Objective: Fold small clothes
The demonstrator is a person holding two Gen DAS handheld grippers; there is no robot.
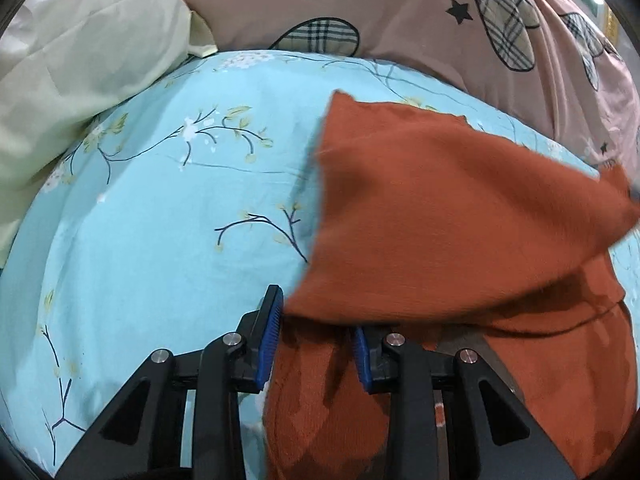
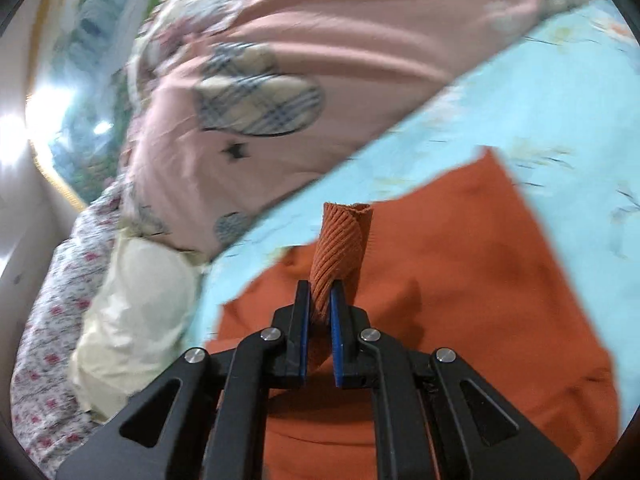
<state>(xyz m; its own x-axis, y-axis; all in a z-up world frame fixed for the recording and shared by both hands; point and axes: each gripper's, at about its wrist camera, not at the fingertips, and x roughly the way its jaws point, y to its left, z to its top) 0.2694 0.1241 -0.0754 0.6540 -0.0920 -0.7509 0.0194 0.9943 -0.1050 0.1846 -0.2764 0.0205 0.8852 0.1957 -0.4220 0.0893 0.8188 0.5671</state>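
At the far left a pale cream pillow (image 1: 80, 64) lies against the blue flowered sheet (image 1: 160, 208), with a pink quilt (image 1: 400, 12) bunched behind it. The left gripper (image 1: 316, 344) stands wide open low over the sheet, its blue pads apart, right at the left edge of the orange knit garment (image 1: 440, 208). Cloth shows between and beneath the two pads, but they do not press on it. A flap of the garment hangs lifted just ahead and to the right of this gripper, stretching away toward the right side.

Further right, the right gripper (image 2: 320, 304) is closed narrowly on a ribbed orange cuff (image 2: 342, 240), which sticks straight out past its fingertips. The rest of the garment spreads flat on the sheet beneath and to the right.

The raised flap seems to run from the right gripper down toward the left one, so the fold likely travels leftward. The right gripper carries the cloth; the left one sits nearer the resting edge and could pin it.
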